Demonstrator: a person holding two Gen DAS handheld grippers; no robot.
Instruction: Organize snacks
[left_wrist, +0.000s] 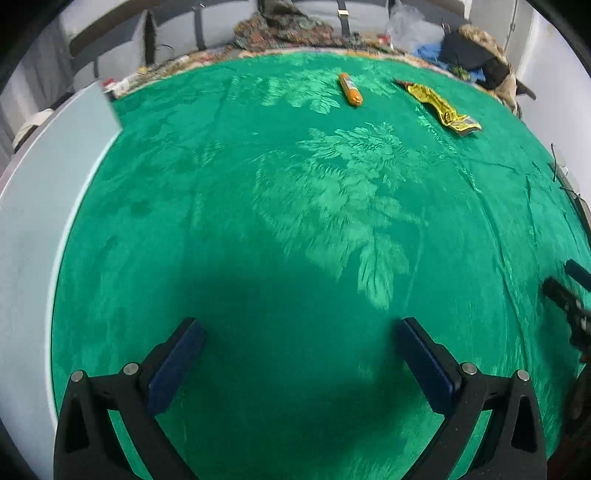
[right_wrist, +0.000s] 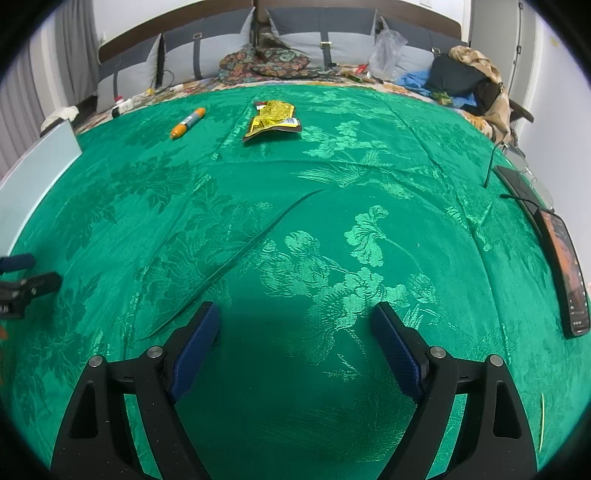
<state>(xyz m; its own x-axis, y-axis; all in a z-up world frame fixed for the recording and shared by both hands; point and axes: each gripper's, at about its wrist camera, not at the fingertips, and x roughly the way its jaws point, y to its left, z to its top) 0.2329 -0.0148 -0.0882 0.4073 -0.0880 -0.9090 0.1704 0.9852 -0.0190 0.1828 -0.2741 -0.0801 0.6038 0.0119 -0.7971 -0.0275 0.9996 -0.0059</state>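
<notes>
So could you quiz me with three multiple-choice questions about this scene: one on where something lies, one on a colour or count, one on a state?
1. Seen from the right wrist, where is the orange stick relative to the yellow packet?
A left
B right
C on top

2. What colour is the cloth?
A red
B green
C white

3. How is the right gripper?
A open, empty
B shut on the packet
C shut on the stick

Answers: 1 A, the stick lies apart, leftward; 2 B, green patterned fabric; 3 A, only cloth shows between its fingers.

Left gripper; right gripper; both agape
</notes>
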